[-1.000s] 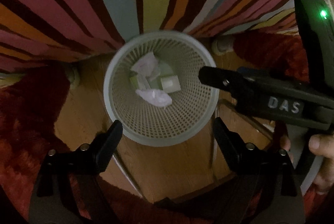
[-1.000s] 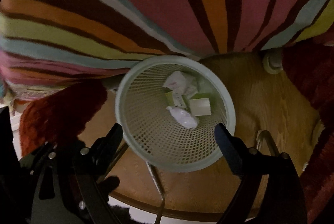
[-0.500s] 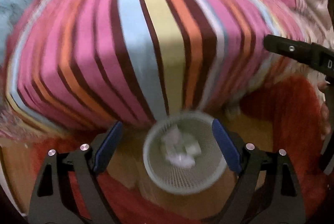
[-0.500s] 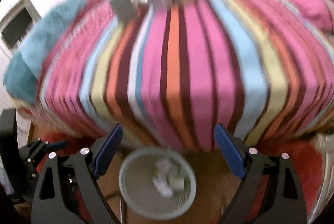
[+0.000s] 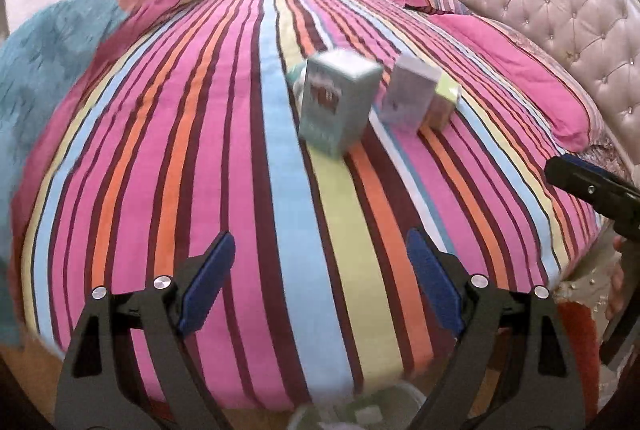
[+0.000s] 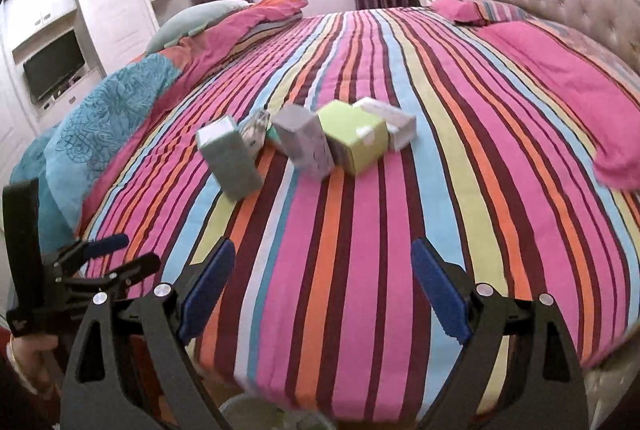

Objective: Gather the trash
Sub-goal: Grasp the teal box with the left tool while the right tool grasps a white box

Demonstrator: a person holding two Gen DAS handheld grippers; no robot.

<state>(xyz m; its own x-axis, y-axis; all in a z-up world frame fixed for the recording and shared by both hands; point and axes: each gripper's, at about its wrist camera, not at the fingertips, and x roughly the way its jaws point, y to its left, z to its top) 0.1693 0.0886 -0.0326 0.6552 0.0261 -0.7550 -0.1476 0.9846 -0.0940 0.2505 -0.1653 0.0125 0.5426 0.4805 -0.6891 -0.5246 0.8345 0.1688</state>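
Observation:
Several small cartons lie on the striped bedspread (image 6: pixel 360 230): a grey-green box (image 6: pixel 230 161), a grey-white box (image 6: pixel 306 141), a lime-green box (image 6: pixel 356 137) and a white box (image 6: pixel 394 121). From the left wrist view the teal box (image 5: pixel 336 101) is nearest, with the grey-white box (image 5: pixel 408 91) and the lime box (image 5: pixel 444 101) behind it. My left gripper (image 5: pixel 320 286) and my right gripper (image 6: pixel 322 290) both hang open and empty over the bed's near edge, well short of the boxes. The white mesh bin's rim (image 6: pixel 256 414) peeks in at the bottom.
A tufted headboard (image 5: pixel 540 9) runs along the right, pink pillows (image 6: pixel 568 77) below it. A bunched teal and pink quilt (image 6: pixel 104 125) lies at the left. A white cabinet with a TV (image 6: pixel 52 69) stands far left. Red rug (image 5: pixel 580 342) by the bed.
Both grippers rose from over the mesh bin and tilted up, so the views now take in the bed top and the boxes. The bin has slid to the bottom edge. Jaws stayed open.

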